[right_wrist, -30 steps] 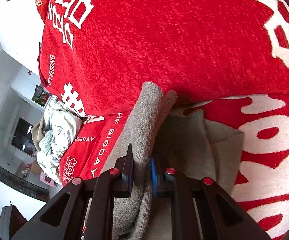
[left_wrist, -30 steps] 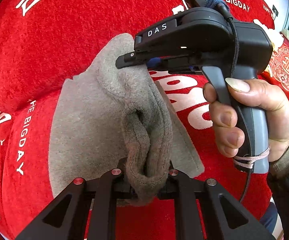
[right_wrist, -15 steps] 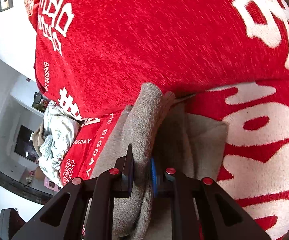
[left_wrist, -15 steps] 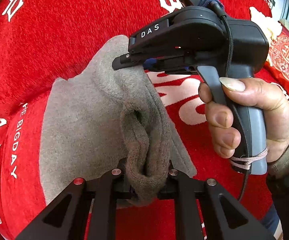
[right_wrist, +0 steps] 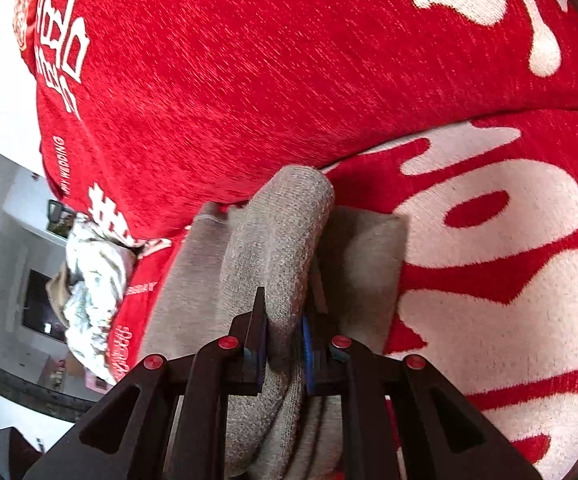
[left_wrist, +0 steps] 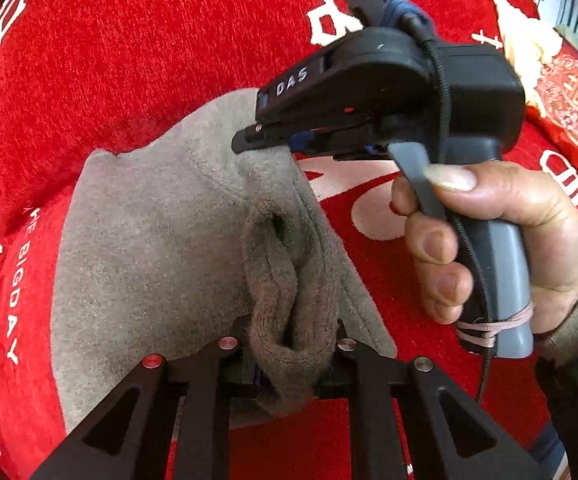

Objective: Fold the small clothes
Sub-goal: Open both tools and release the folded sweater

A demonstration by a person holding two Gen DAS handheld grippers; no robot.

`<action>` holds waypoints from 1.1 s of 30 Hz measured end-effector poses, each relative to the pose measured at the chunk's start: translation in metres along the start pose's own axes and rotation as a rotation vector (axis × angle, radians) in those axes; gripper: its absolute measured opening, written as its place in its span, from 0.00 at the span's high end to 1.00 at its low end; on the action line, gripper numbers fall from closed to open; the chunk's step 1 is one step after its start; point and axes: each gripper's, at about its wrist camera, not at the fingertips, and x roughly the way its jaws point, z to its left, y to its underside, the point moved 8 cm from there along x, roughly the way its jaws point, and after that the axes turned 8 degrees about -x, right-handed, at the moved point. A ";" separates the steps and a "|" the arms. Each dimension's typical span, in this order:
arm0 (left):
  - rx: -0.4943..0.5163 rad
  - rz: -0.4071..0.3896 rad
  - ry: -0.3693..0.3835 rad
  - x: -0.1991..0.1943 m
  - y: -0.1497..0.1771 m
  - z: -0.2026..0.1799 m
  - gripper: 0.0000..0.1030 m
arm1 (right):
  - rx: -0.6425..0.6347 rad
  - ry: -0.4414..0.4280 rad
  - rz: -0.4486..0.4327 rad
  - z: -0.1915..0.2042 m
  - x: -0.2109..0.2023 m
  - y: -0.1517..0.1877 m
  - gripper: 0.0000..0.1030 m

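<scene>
One grey garment [left_wrist: 149, 248] lies on the red cover [left_wrist: 129, 60], its far edge against the cushion fold, bare red cloth to either side. Two tongs: the left tongs [left_wrist: 293, 356] pinch its bunched hem; the right tongs [right_wrist: 283, 340], marked "DAS", clamp another fold. One hand [left_wrist: 501, 248] shows. The cover reads "THE BIGDAY". One crumpled pale cloth [right_wrist: 89, 280] lies beyond.

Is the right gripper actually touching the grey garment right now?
Touching. The right wrist view shows the right gripper with its jaws closed on a bunched fold of the grey garment, the fabric pinched between both pads.
</scene>
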 end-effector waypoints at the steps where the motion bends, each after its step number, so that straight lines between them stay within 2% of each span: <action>1: -0.007 0.000 0.014 -0.001 0.000 0.002 0.84 | -0.009 0.013 0.001 0.002 0.001 0.000 0.85; 3: -0.042 0.006 0.063 -0.003 0.000 0.007 0.71 | -0.030 0.056 0.008 0.004 0.001 0.000 0.84; 5: -0.103 0.020 0.165 -0.009 0.000 0.010 0.31 | -0.040 0.090 0.014 0.006 0.001 0.000 0.80; 6: -0.141 0.008 0.183 -0.013 -0.001 0.015 0.24 | -0.042 0.101 0.016 0.008 0.000 0.000 0.73; 7: -0.180 -0.015 0.166 -0.019 -0.001 0.023 0.12 | -0.042 0.129 0.012 0.007 -0.003 -0.001 0.69; 8: -0.199 -0.023 0.149 -0.022 0.000 0.028 0.07 | -0.039 0.141 0.003 0.008 -0.008 -0.002 0.57; 9: -0.210 -0.020 0.157 -0.026 0.002 0.033 0.07 | -0.035 0.137 -0.009 0.009 -0.014 -0.002 0.45; 11: -0.216 -0.001 0.190 -0.033 0.008 0.041 0.07 | -0.038 0.145 -0.062 0.016 -0.034 -0.004 0.40; 13: -0.233 -0.010 0.215 -0.044 0.012 0.053 0.07 | -0.081 0.136 -0.111 0.034 -0.052 -0.004 0.39; 16: -0.285 -0.037 0.227 -0.058 0.017 0.081 0.07 | -0.123 0.011 -0.133 0.070 -0.065 0.005 0.31; 17: -0.305 -0.043 0.211 -0.060 0.019 0.092 0.07 | -0.128 -0.049 -0.117 0.082 -0.063 0.011 0.24; 18: -0.328 -0.045 0.191 -0.060 0.021 0.105 0.07 | -0.132 -0.104 -0.088 0.093 -0.057 0.019 0.22; 19: -0.352 -0.046 0.165 -0.059 0.023 0.117 0.07 | -0.135 -0.120 -0.063 0.101 -0.049 0.026 0.22; 22: -0.424 -0.052 0.109 -0.056 0.026 0.152 0.07 | -0.166 -0.008 -0.005 0.092 -0.027 0.045 0.22; 24: -0.448 -0.050 0.068 -0.052 0.028 0.167 0.07 | -0.130 0.064 0.006 0.070 -0.021 0.054 0.26; 26: -0.441 -0.036 0.012 -0.043 0.031 0.176 0.07 | -0.096 0.068 -0.027 0.055 -0.025 0.058 0.33; 27: -0.429 -0.013 -0.014 -0.036 0.033 0.180 0.07 | -0.077 0.060 -0.039 0.052 -0.029 0.058 0.33; 29: -0.423 0.015 -0.007 -0.030 0.037 0.182 0.07 | -0.076 0.085 -0.045 0.055 -0.032 0.060 0.33; 31: -0.442 -0.022 0.026 -0.037 0.031 0.186 0.07 | -0.136 0.178 -0.058 0.064 -0.044 0.063 0.32; 33: -0.472 -0.076 0.050 -0.045 0.024 0.189 0.07 | -0.221 0.211 -0.095 0.084 -0.054 0.069 0.29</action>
